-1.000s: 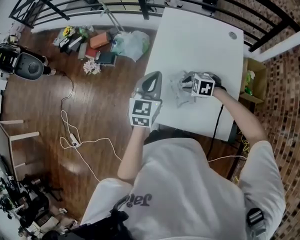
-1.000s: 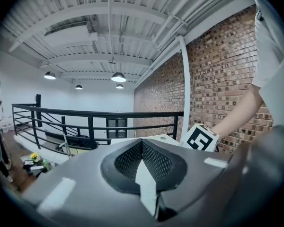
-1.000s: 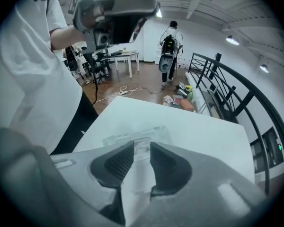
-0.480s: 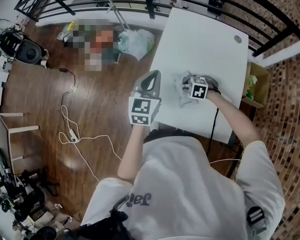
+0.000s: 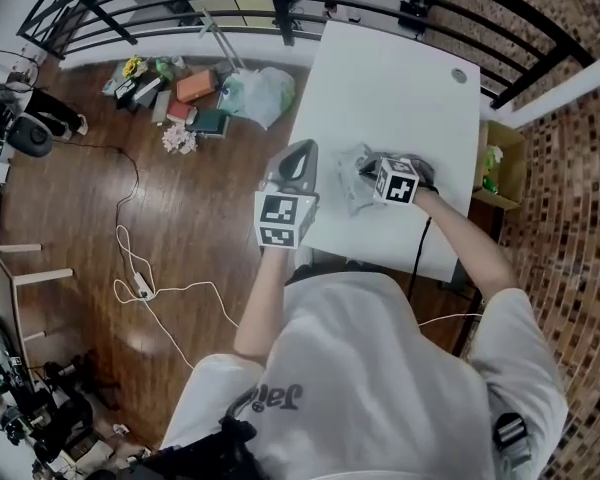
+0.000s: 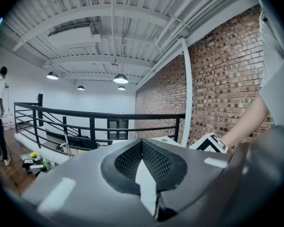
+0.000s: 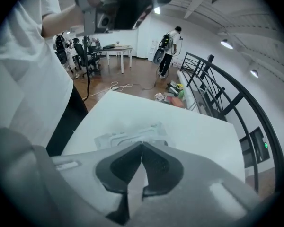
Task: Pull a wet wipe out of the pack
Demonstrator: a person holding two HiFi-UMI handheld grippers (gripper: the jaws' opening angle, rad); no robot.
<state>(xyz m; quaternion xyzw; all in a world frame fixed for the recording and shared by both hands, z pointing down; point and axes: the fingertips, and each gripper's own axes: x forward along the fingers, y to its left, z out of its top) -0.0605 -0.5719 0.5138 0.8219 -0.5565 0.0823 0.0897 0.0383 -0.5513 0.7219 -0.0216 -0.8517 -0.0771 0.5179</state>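
The wet wipe pack (image 5: pixel 354 183) lies crumpled and clear on the white table (image 5: pixel 400 88); it also shows in the right gripper view as the pack (image 7: pixel 125 136). My right gripper (image 5: pixel 368 174) points steeply down onto its top. Its jaws have just been closing and now meet at the pack's opening (image 7: pixel 142 144), with a small white bit of wipe pinched at the tips. My left gripper (image 5: pixel 302 150) hangs in the air at the table's left edge, shut with nothing in it. In its own view the left gripper (image 6: pixel 142 142) faces the railing.
A cable hole (image 5: pixel 459 75) is at the table's far right. On the wood floor lie a plastic bag (image 5: pixel 261 90), several small items (image 5: pixel 185 98) and a white cable (image 5: pixel 145 286). A black railing (image 5: pixel 230 3) runs behind. A person (image 7: pixel 169 45) stands far off.
The right gripper has shifted slightly over the pack. The left gripper and the pack stay where they were.
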